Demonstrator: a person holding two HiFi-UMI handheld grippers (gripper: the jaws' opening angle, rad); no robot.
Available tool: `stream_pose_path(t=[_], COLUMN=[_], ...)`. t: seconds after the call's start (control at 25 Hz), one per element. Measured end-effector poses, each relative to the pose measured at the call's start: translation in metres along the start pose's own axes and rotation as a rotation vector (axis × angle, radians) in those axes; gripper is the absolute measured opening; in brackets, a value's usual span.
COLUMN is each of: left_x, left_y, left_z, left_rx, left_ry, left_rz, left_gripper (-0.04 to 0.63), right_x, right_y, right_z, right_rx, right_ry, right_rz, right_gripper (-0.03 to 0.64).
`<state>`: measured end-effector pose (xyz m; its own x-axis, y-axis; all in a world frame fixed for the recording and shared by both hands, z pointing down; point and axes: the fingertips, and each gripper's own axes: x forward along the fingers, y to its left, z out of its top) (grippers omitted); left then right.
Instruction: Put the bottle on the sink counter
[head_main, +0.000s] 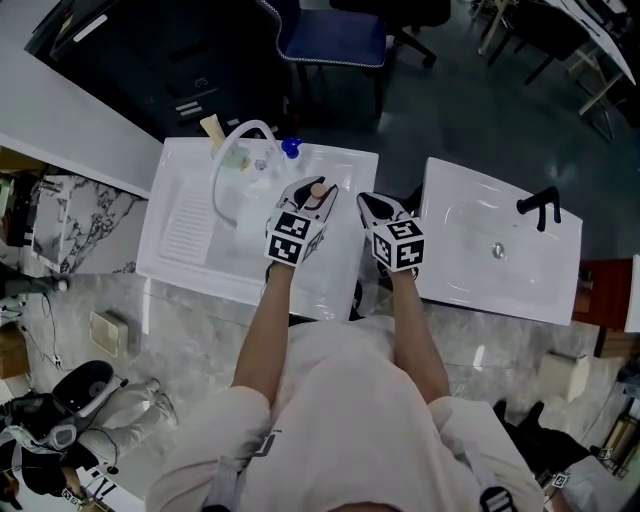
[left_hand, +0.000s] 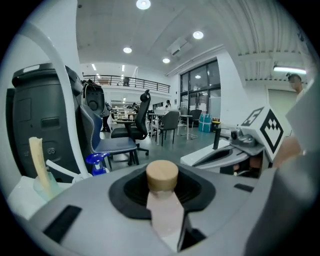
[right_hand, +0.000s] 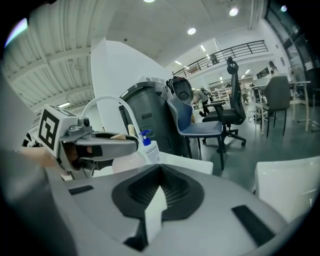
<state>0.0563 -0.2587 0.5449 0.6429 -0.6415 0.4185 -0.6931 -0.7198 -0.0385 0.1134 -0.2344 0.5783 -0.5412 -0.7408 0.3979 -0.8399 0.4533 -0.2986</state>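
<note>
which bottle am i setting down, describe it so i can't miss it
Start at the left white sink unit, the one with the arched white tap. Over it the left gripper is clamped on a small bottle with a pale pinkish body. Its round tan cap sets it apart from the blue pump bottle at the sink's back edge.

Head view looks down on sink counter (head_main: 180, 180); gripper views outward.

light: bright ceiling lamps (left_hand: 143, 4) | edges: fisheye-warped (gripper views) | focus: sharp
</note>
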Motion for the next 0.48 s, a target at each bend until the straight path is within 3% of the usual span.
stream_pose_path(t=[0.48], left_x=[0.046], left_y=[0.013], left_z=[0.012], left_rx=[0.047], left_ry=[-0.005], left_rz=[0.003], left_gripper=[0.114], right_x=[-0.007], right_y=[-0.022], right_z=[-0.009], right_rx=[0.044], right_ry=[0.022], right_rz=[-0.011], right_gripper=[0.005])
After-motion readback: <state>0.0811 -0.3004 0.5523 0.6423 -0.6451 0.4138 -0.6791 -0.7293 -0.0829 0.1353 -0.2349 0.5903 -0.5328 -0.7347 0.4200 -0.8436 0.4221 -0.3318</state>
